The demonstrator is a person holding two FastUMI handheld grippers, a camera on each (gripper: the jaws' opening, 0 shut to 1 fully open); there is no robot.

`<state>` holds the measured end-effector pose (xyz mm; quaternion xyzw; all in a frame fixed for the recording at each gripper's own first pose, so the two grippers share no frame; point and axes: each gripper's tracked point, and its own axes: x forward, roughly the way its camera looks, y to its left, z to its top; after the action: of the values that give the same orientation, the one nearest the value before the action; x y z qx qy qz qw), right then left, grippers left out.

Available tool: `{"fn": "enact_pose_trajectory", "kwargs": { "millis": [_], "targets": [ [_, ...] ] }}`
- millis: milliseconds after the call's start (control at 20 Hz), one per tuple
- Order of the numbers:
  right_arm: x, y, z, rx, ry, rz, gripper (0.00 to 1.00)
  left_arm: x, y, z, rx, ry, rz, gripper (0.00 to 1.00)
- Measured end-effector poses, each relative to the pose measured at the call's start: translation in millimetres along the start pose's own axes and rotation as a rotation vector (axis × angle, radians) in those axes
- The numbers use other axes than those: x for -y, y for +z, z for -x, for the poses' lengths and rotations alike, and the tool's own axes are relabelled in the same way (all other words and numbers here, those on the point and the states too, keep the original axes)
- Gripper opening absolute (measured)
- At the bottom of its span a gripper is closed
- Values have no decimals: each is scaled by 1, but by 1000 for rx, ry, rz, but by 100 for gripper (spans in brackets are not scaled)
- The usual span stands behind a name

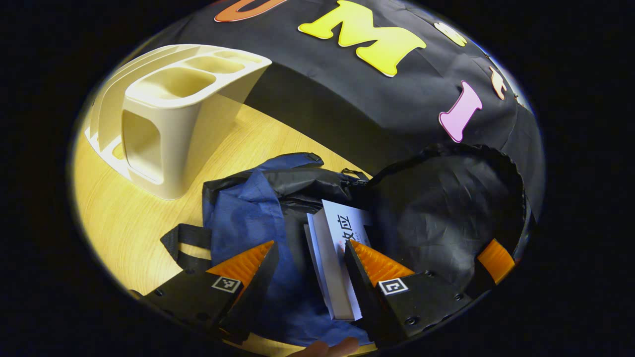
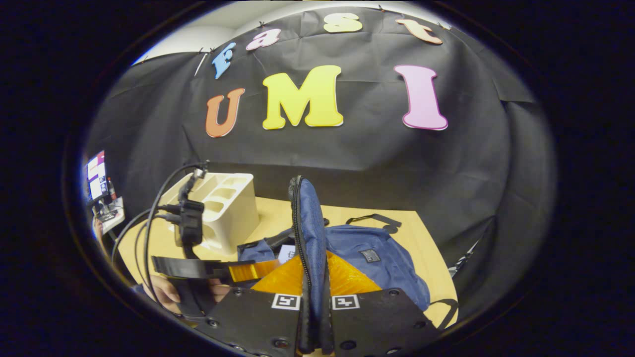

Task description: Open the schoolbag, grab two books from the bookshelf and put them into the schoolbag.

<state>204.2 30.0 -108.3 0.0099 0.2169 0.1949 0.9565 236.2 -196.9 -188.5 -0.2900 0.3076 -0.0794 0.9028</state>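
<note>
- Schoolbag (image 1: 248,208), blue with black lining, lies open across the lower centre of the left gripper view, resting on the wooden surface (image 1: 149,218); its black interior (image 1: 446,208) gapes at the right of the frame.
- A white-covered book (image 1: 335,258) stands on edge inside the bag's mouth, at lower centre, with what looks like a second book's edge just beside it on the left.
- The left gripper (image 1: 310,248) hangs over the opening with its fingers spread wide; the book sits in the gap, close against the right-hand finger, while the left-hand finger is apart from it, over blue fabric.
- A cream bookshelf (image 1: 168,114) with several compartments stands at the upper left of that view, on the surface behind the bag; the slots that can be seen hold nothing.
- A black strap (image 1: 183,238) of the bag trails onto the surface at lower left.
- In the right gripper view, the right gripper (image 2: 315,277) at bottom centre is pinched on the bag's zippered flap (image 2: 307,223), both fingers pressing the blue fabric and holding it upright.
- The rest of the bag (image 2: 377,258) spreads low and right of centre in that view.
- The left gripper (image 2: 248,270), with black cables (image 2: 149,223) and a hand (image 2: 163,290) on it, appears at lower left of the right gripper view, in front of the bookshelf (image 2: 228,208).
</note>
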Motion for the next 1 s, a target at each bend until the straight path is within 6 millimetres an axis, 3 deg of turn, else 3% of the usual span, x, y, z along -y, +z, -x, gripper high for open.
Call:
{"fn": "enact_pose_trajectory", "kwargs": {
  "millis": [100,450,500,550,650,750,950,1000],
  "targets": [
    [2,-5,0,2,-28,0,7,-10,0,8,13,14,-32,86],
    [-4,-25,11,0,-100,30,30,-50,0,56,65,74,-114,85],
    [-5,-28,13,-2,-111,25,24,-57,1,65,77,88,-126,86],
    [-5,-32,14,-5,-125,17,36,-64,2,77,88,97,-136,86],
    [-8,-36,16,-1,-141,-6,43,-74,8,98,125,107,-164,85],
    [-10,-39,22,10,-159,-28,58,-87,15,120,167,135,-208,86],
    [-26,-39,39,49,-164,-59,72,-106,30,171,262,179,-302,85],
    [-28,-40,44,55,-176,-53,67,-104,34,182,288,177,-325,85]
  ]
}}
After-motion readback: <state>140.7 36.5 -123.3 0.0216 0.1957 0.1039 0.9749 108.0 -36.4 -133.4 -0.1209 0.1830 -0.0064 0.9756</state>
